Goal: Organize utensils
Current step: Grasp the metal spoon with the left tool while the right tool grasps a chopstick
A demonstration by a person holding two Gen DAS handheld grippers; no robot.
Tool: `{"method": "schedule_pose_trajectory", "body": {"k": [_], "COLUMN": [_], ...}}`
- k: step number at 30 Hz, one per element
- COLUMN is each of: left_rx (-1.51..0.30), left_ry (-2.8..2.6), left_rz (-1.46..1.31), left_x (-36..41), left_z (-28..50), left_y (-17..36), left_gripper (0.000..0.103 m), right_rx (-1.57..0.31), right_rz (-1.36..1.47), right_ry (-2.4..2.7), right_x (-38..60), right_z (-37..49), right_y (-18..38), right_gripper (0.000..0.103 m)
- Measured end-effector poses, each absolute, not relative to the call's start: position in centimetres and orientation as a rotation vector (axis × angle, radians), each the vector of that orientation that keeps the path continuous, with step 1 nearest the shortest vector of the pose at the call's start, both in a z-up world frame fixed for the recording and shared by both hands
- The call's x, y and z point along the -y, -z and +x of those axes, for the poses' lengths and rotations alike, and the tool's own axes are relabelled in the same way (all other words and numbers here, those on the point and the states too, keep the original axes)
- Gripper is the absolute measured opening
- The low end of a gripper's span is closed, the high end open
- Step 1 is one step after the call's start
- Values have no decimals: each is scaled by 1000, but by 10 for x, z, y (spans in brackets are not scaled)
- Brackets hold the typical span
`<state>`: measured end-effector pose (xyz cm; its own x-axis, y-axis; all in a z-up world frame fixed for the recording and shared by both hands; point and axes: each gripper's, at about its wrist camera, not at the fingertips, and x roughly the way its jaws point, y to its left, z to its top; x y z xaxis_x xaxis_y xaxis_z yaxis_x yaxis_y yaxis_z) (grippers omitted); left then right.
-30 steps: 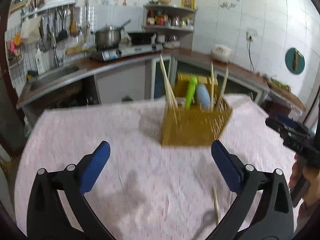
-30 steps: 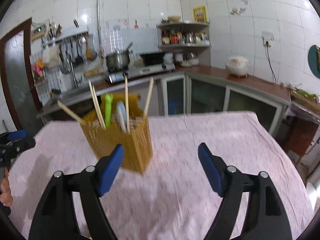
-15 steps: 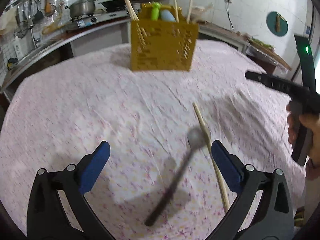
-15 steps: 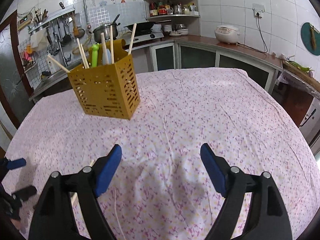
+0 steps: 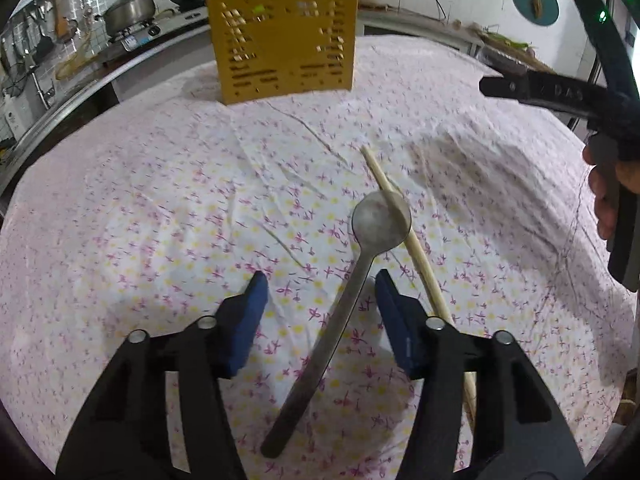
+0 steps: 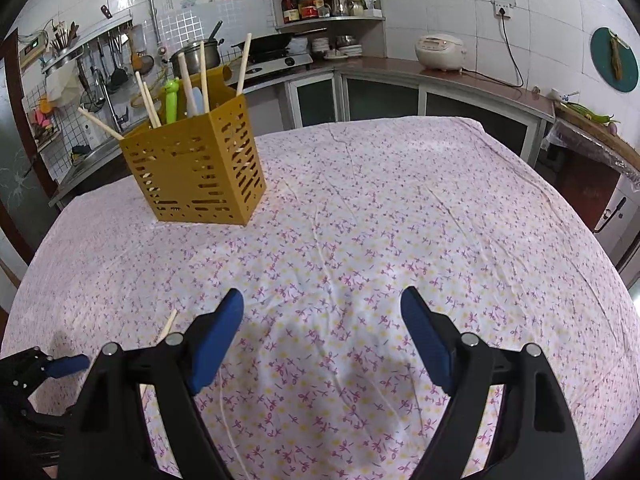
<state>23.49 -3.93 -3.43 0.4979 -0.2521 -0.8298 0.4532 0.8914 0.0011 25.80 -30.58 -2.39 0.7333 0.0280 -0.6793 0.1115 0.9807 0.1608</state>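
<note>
Right now I'm on the pickup step for the spoon (image 5: 362,280) — my left tongs (image 5: 320,300) are down low over the table (image 5: 160,200), partly spread with nothing gripped, one blue pad on each side of the spoon's handle. The pads aren't touching it as far as I can tell. The spoon lies flat on the flowery cloth, bowl pointing away from me toward the yellow basket (image 5: 284,36), and a loose chopstick (image 5: 404,236) lies across the edge of the bowl and runs back past my right-hand pad.

My guess for the next move: squeeze on the handle only, lift it clear without dragging that chopstick along, then carry it over to the basket, which already has chopsticks and a green and a pale blue handle standing in it. The handle is thin and flat on the cloth, so the grip needs to be low.

My right tongs (image 6: 322,336) are spread wide, holding nothing, hovering over bare cloth well away from the basket.

Writing-wise — the arm of the right tool shows embossed letters in the left view, something like "DAS", but it's too blurry to be sure.
</note>
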Motion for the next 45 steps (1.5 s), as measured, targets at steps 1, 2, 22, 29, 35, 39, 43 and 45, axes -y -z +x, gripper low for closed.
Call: {"method": "schedule_pose_trajectory", "body": {"k": [1,2,22,29,35,39,43,45], "left_rx": [-957,-953,-1017,-1023,-1031,-1043,-1064,-1087], "left_ry": [430,429,213,168,172,172,192,213], "left_rz": [241,250,56,50,47,39,26,29], "left_x": [42,44,-12,-25,-26,-27,-27,-24], "left_z": [235,237,299,305,306,309,312,315], "left_y": [37,37,30,30,30,30,29,30], "left_gripper": [53,53,7,7,7,7,7,7], "right_rx": [-751,-756,-1010,-1112,-1155,-1182,-1190,-1189], "right_rz": [191,185,80,85,65,60,67,68], "right_ry": [48,50,-110,-113,-120,-144,-170,-178], "right_x": [304,302,200,174,166,162,167,172], "right_z": [259,260,278,289,295,304,308,309], "right_y": [24,24,41,56,58,57,54,51], "right_gripper": [80,80,79,46,27,12,11,9]}}
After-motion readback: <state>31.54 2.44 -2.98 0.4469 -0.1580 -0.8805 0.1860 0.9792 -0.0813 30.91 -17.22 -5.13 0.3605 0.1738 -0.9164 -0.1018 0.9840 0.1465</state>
